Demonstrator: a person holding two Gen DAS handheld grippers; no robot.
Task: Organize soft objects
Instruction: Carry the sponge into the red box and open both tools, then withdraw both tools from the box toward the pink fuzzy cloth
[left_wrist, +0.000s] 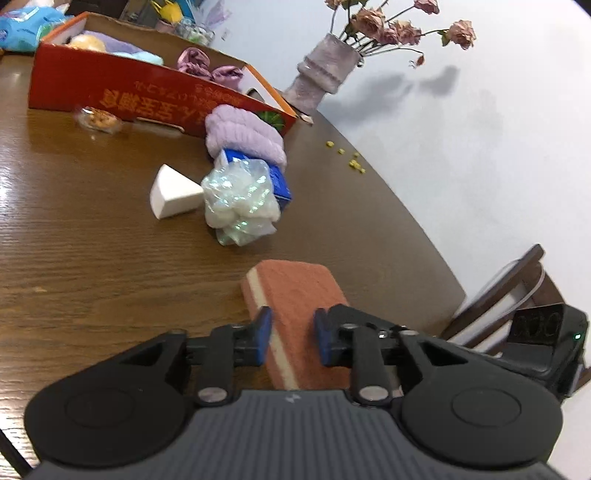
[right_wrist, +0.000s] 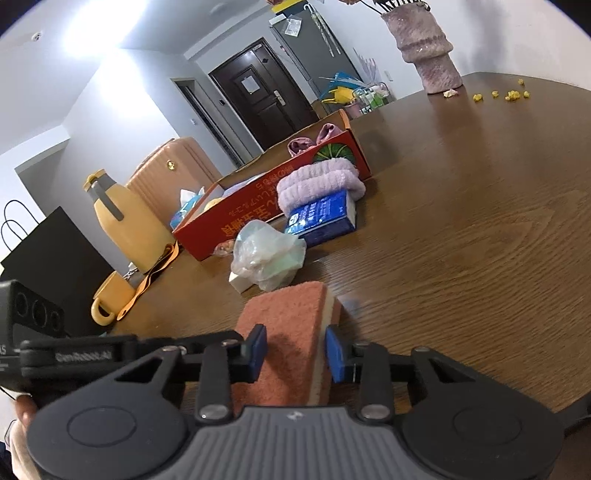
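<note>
Both hand-held grippers sit at the near edge of their frames, and each has its blue pads around the same orange sponge. Seen from the left wrist, the left hand-held gripper (left_wrist: 291, 334) has one pad on the sponge's (left_wrist: 295, 295) cream side layer and the other on its orange face. Seen from the right wrist, the right hand-held gripper (right_wrist: 295, 350) is clamped across the sponge (right_wrist: 286, 325) in the same manner. With no gap visible at the pads, I read both as gripping it.

The step in hand looks like the pick-up of the sponge from the worktop (left_wrist: 92, 240). The next move likely calls for lifting it clear and carrying it over the clutter to the red box (left_wrist: 110, 88) at upper left, where other soft things already lie.

Beyond the sponge, mid-frame, lie a shiny plastic wad (left_wrist: 240, 201) and a white wedge (left_wrist: 171, 195) — touching each other. Just behind are a blue packet (left_wrist: 282, 182) and a lilac towel (left_wrist: 243, 134) against the box wall.
</note>
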